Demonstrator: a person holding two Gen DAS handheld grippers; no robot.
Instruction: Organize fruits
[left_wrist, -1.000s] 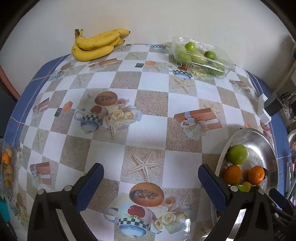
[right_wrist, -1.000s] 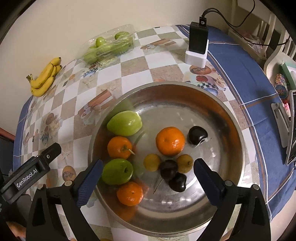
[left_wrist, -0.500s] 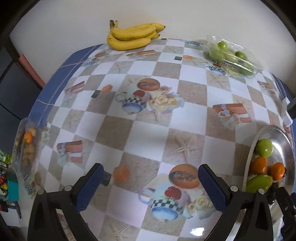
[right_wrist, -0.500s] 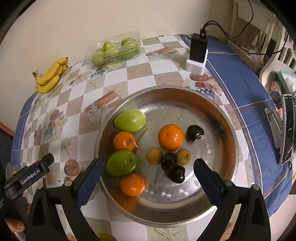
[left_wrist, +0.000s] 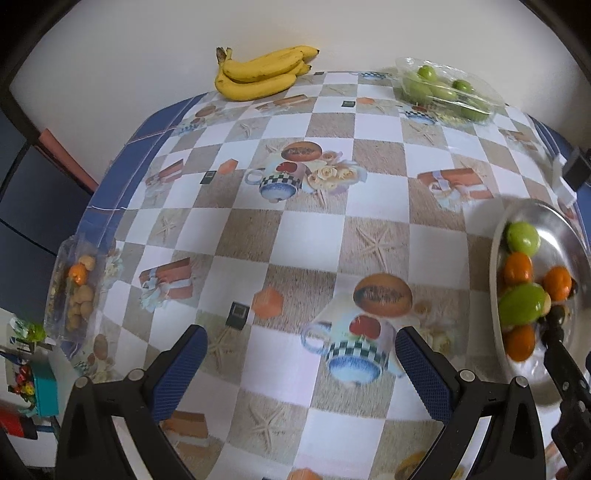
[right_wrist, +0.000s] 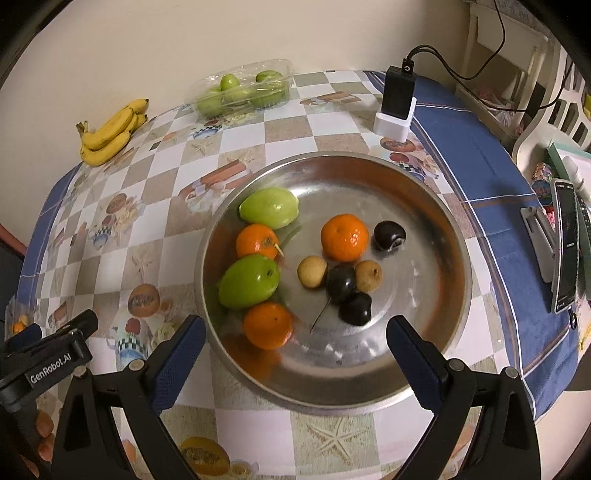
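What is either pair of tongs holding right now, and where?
Nothing. The left tongs and the right tongs are both open with nothing between their fingers.

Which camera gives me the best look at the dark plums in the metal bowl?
The right wrist view: all three dark plums lie unobstructed in the metal bowl. The left wrist view catches only the bowl's edge at far right, with the plums barely visible behind other fruit.

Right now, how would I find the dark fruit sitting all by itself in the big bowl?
Find the big silver bowl on the checkered table. Near its middle is an orange; the lone dark fruit sits just right of it. The other two dark fruits huddle lower, between the small tan ones.
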